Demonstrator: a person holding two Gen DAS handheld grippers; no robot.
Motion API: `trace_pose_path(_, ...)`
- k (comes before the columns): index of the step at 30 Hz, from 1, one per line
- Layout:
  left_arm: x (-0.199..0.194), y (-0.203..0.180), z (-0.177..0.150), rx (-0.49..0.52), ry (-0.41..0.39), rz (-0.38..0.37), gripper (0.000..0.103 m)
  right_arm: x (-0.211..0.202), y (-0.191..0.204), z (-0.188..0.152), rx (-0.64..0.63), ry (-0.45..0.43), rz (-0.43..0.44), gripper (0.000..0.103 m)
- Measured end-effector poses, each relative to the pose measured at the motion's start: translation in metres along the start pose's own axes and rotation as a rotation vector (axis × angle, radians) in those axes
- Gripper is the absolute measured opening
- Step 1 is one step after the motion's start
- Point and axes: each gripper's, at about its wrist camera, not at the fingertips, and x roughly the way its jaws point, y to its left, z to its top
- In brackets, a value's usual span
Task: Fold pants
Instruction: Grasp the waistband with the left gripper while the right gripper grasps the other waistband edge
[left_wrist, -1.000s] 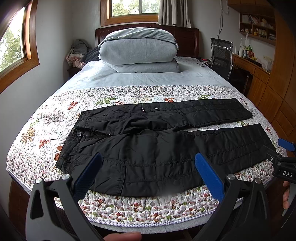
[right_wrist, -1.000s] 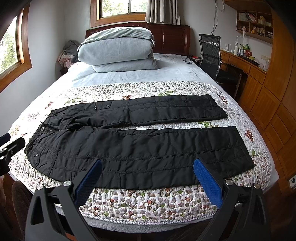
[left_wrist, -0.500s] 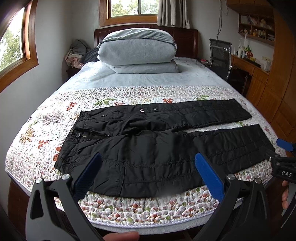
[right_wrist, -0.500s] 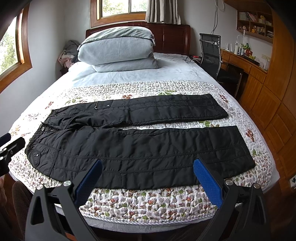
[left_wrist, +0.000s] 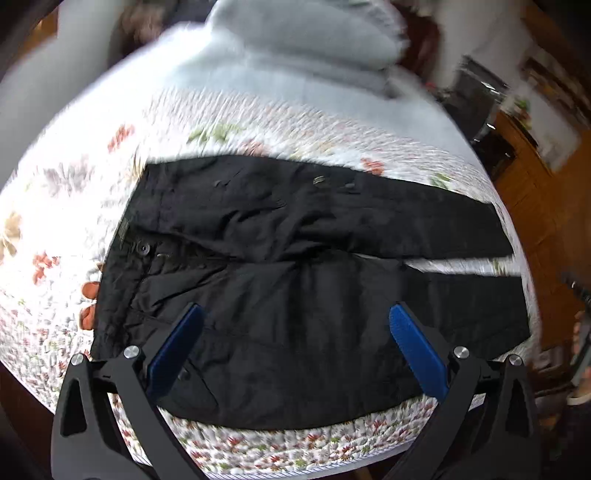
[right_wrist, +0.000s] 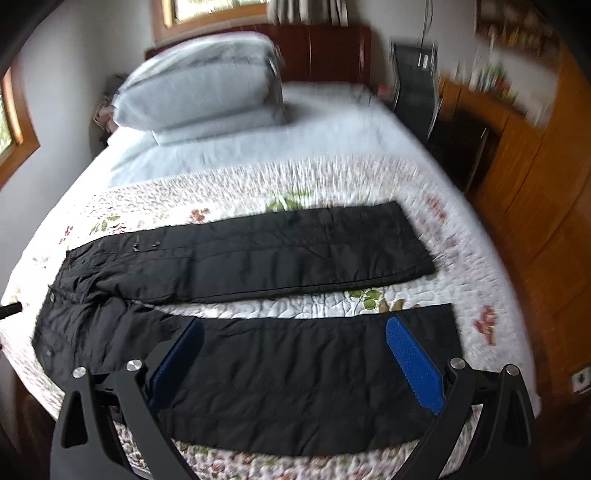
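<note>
Left wrist view: the left gripper (left_wrist: 295, 347) has its blue-padded fingers (left_wrist: 173, 349) spread wide, holding nothing, above the near leg of the black quilted pants (left_wrist: 303, 295) close to the near edge of the bed. The pants lie flat and unfolded on the white floral quilted bedspread (left_wrist: 280, 443), waistband toward the left edge, legs running toward the right edge. This view alone shows the waist button (left_wrist: 143, 248) and open fly clearly; the leg ends are cut off by blur at the right.

Right wrist view: the right gripper (right_wrist: 293, 360) likewise has its fingers (right_wrist: 413, 365) wide apart and empty, over the near leg's lower half. Here both leg hems show, with a strip of bedspread (right_wrist: 295, 310) bare between the two legs. Beyond the pants, pale blue bedding (right_wrist: 258, 147) covers the far half of the bed, with a folded grey-blue duvet (right_wrist: 207, 92) stacked against the dark wooden headboard (right_wrist: 325, 51). A black mesh chair (right_wrist: 415, 81) stands by the far right corner; details there are blurred.
</note>
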Motion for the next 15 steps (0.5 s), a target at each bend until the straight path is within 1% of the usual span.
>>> trace_pose_path(1,0.015,0.023,0.02,-0.055,0.052,0.006,0.101,0.018,-0.015,0.015,0.019,0.047,0.018,0.1)
trace_pose_path(2,0.025,0.041,0.035,-0.096,0.082,0.014,0.101,0.041,-0.033,0.032,0.042,0.104,0.023,0.1)
trace_pose_path(3,0.036,0.06,0.049,-0.132,0.109,0.036,0.101,0.06,-0.048,0.045,0.059,0.138,0.01,0.1)
trace_pose_path(4,0.051,0.084,0.067,-0.176,0.146,0.047,0.101,0.083,-0.065,0.061,0.071,0.171,-0.023,0.1)
trace_pose_path(6,0.075,0.118,0.091,-0.245,0.21,0.053,0.101,0.112,-0.084,0.077,0.087,0.199,-0.079,0.1)
trace_pose_path(7,0.089,0.139,0.102,-0.292,0.243,0.045,0.101,0.132,-0.097,0.089,0.106,0.216,-0.096,0.1)
trace_pose_path(8,0.103,0.16,0.111,-0.349,0.273,0.06,0.101,0.143,-0.105,0.095,0.118,0.222,-0.096,0.1)
trace_pose_path(9,0.11,0.171,0.115,-0.388,0.292,0.064,0.101,0.159,-0.114,0.103,0.138,0.233,-0.094,0.1)
trace_pose_path(10,0.121,0.187,0.121,-0.444,0.318,0.056,0.101,0.172,-0.122,0.11,0.155,0.241,-0.096,0.1)
trace_pose_path(12,0.137,0.208,0.13,-0.522,0.343,0.039,0.101,0.193,-0.128,0.118,0.156,0.26,-0.098,0.1)
trace_pose_path(15,0.151,0.22,0.14,-0.53,0.346,0.051,0.101,0.221,-0.128,0.131,0.125,0.284,-0.116,0.1)
